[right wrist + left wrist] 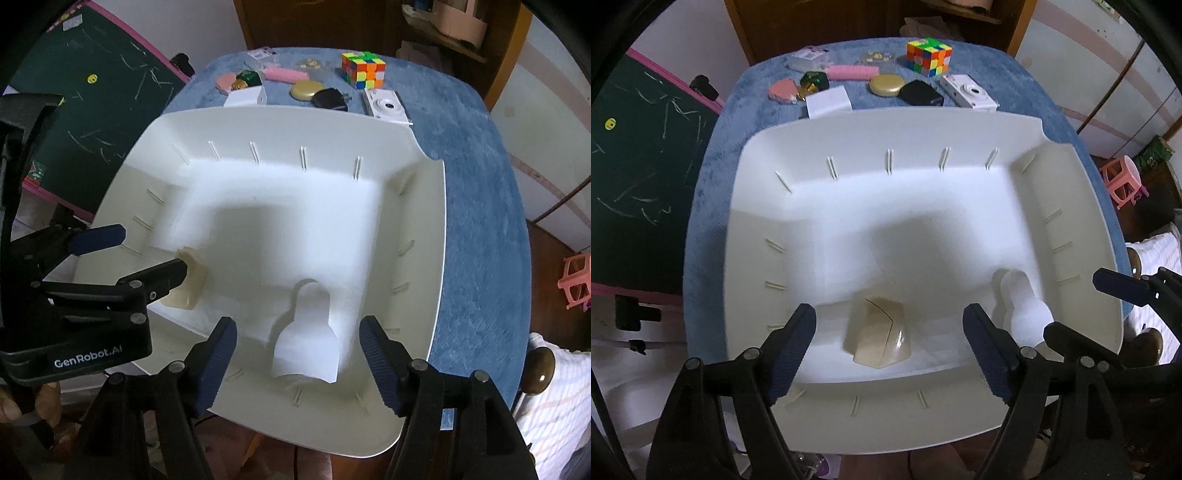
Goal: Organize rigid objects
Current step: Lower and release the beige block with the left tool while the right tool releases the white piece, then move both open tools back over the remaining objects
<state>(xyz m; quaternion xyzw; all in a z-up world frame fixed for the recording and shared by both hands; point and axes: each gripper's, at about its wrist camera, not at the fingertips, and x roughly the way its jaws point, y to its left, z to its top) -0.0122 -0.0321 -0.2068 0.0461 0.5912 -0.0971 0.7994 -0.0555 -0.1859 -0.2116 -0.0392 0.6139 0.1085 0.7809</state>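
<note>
A big white bin (764,206) sits on a blue-covered table. Inside near its front lie a beige faceted box (881,334) and a white bottle-shaped object (1025,306). My left gripper (890,349) is open, its fingers either side of the beige box, just above it. My right gripper (297,363) is open, straddling the white bottle (306,341). The left gripper (144,251) shows in the right wrist view beside the beige box (190,284). Behind the bin lie a Rubik's cube (929,56), a white camera (969,92), a gold disc (886,85) and a pink tube (851,72).
More small items line the far table edge: a white box (827,101), a black pouch (919,92), a green bottle (812,81), a pink sponge (781,89). A chalkboard (646,166) stands left. A pink stool (1121,179) is at the right.
</note>
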